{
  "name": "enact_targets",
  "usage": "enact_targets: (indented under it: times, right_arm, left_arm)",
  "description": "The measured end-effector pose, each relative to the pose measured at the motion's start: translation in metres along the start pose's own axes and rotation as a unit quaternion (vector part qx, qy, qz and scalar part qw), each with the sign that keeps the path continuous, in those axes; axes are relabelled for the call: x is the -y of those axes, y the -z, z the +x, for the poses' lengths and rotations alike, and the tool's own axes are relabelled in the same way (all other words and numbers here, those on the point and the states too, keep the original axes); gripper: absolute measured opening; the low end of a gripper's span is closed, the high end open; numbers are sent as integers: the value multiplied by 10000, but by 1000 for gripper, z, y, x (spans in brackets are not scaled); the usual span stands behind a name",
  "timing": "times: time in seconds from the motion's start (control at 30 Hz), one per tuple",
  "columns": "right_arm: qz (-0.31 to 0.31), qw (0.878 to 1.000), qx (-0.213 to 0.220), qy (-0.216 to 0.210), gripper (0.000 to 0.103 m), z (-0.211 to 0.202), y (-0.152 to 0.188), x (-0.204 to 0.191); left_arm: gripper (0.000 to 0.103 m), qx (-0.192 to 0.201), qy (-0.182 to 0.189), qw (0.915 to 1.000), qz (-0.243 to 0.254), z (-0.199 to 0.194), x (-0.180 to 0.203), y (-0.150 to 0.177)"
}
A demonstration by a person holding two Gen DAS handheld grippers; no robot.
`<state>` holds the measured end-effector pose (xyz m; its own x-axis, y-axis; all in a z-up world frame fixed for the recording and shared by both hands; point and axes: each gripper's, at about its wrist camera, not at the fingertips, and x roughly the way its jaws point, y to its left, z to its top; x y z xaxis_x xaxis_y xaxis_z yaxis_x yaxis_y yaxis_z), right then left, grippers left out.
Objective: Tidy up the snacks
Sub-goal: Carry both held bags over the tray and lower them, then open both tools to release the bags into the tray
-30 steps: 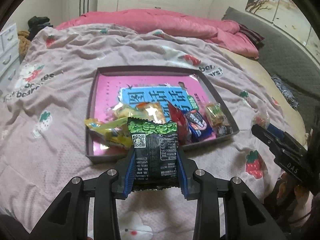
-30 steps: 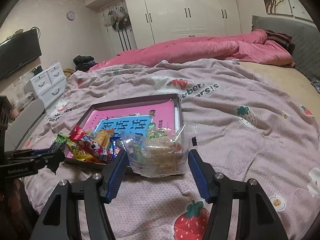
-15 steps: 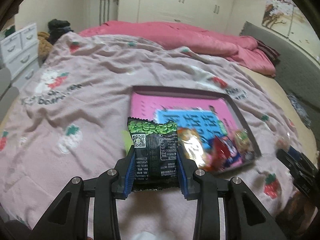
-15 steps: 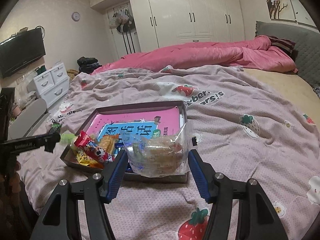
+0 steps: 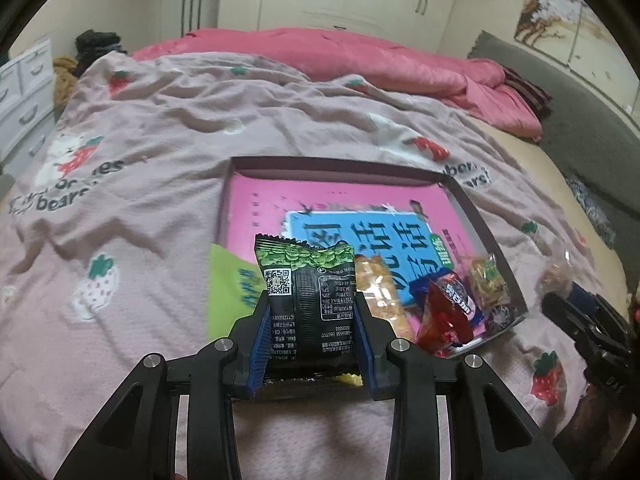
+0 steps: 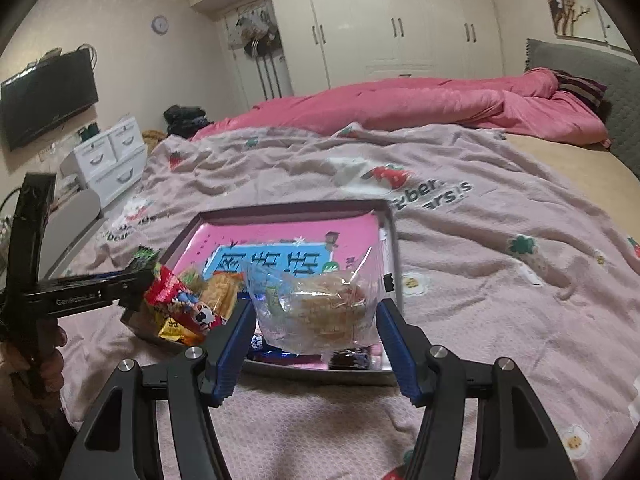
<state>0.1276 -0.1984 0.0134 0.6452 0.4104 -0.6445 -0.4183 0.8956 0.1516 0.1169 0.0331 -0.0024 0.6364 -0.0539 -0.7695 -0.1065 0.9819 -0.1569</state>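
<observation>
Left gripper (image 5: 310,330) clamped on black snack pack (image 5: 308,300), right gripper (image 6: 316,334) clamped on clear cracker bag (image 6: 316,308). Just beyond both sets of fingers: shallow box (image 5: 472,200), several snacks piled at its near edge. Two packs left to drop in.

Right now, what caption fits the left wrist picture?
Left gripper holds a black snack packet above the tray of snacks.

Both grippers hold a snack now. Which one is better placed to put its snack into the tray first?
Probably the right gripper: its clear cracker bag already hangs over the tray's near rim. The left gripper holds the black packet before the tray's near-left corner, beside a green packet.
</observation>
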Motion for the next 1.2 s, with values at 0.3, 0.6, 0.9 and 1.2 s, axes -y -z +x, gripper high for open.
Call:
enact_targets:
  times: [0.3, 0.6, 0.9, 1.2]
  right_arm:
    - [-265, 9988, -391, -93, 63, 31, 7, -10]
    - [-761, 9962, -410, -56, 63, 41, 9, -27]
    - [-1058, 9935, -404, 76, 64, 45, 12, -37]
    - [-1024, 9938, -400, 147, 65, 42, 13, -35]
  left_arm:
    - [38, -187, 101, 9996, 189, 22, 17, 2]
    - [39, -239, 95, 9993, 281, 29, 20, 4]
    - [39, -241, 86, 9994, 233, 29, 18, 3]
    - [39, -266, 31, 9993, 242, 29, 18, 3]
